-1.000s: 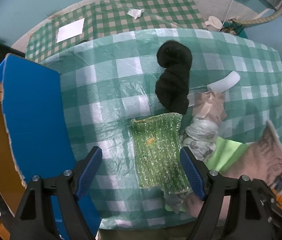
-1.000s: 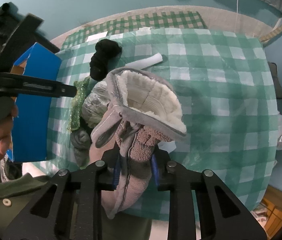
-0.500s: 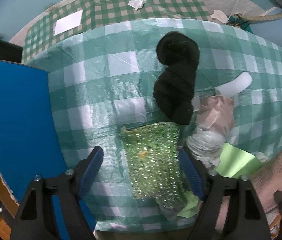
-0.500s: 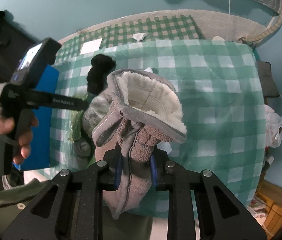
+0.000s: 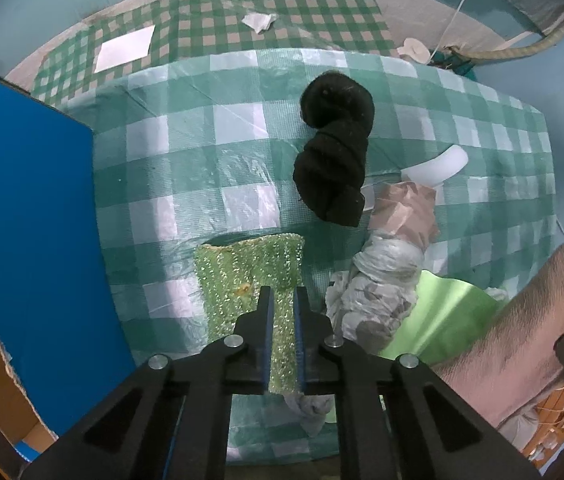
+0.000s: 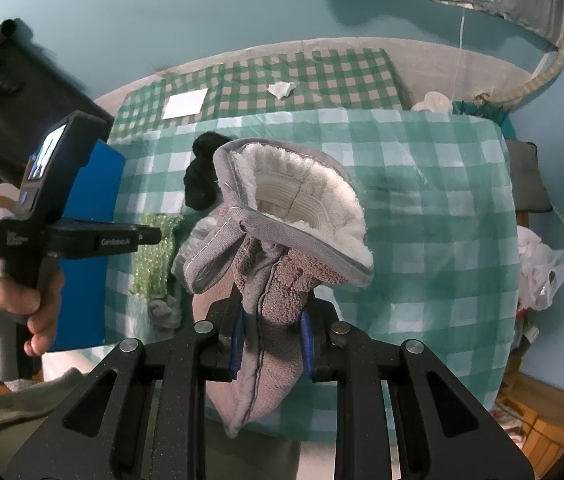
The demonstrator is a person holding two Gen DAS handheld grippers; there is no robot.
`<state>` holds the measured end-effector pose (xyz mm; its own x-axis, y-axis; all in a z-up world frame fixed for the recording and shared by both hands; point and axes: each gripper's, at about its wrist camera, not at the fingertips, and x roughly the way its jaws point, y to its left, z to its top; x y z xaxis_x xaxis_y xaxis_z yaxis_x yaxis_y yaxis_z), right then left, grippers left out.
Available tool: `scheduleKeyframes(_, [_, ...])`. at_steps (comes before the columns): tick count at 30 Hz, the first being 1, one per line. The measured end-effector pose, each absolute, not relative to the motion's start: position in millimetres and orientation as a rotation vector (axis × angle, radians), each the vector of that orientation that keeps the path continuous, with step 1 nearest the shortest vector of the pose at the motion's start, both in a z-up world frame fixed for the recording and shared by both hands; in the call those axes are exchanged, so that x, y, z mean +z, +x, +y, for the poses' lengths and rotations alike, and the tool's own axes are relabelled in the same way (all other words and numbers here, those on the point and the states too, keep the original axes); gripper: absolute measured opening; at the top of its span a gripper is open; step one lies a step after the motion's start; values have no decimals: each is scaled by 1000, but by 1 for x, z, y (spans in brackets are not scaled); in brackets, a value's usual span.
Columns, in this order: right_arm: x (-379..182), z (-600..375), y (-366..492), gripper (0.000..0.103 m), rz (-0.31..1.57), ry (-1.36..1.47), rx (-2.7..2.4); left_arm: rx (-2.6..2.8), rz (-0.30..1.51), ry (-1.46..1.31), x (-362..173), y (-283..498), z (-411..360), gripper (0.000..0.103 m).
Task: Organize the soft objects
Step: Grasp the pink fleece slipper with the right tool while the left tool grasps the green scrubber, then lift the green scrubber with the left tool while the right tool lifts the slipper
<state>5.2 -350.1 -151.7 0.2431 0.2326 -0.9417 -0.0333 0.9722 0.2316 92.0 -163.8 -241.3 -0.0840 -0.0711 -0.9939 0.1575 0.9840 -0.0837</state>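
A sparkly green knit cloth [image 5: 242, 272] lies on the green checked table [image 5: 186, 152] near its front edge. My left gripper [image 5: 282, 292] points straight down and is shut on the cloth's near right part, its blue pads pinching the fabric. A rolled black sock bundle [image 5: 335, 148] lies behind the cloth. My right gripper [image 6: 272, 320] is shut on a grey slipper boot with white fleece lining [image 6: 301, 200], held up above the table. The right wrist view also shows the left gripper [image 6: 150, 236] in a person's hand [image 6: 10, 304].
A blue cardboard box flap [image 5: 34, 220] stands at the table's left edge. To the right of the green cloth lie a grey and beige fabric bundle [image 5: 385, 280], a light green cloth [image 5: 441, 312] and a white foam piece [image 5: 437, 164]. A plastic bag [image 6: 541, 272] hangs beyond the table's right side.
The left jaws went from wide open on either side of the green cloth to shut on it. The right gripper rose a little with the slipper boot.
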Motion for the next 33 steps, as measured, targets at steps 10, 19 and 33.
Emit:
scheduleKeyframes(10, [-142, -348, 6, 21, 1299, 174, 179, -156, 1658, 38, -239, 82, -145, 24])
scheduleKeyframes(19, [-134, -350, 7, 21, 1272, 156, 158, -135, 1662, -15, -246, 84, -132, 69])
scheduleKeyframes(33, [-175, -341, 42, 21, 1327, 111, 164, -38, 1736, 67, -285, 100, -139, 72])
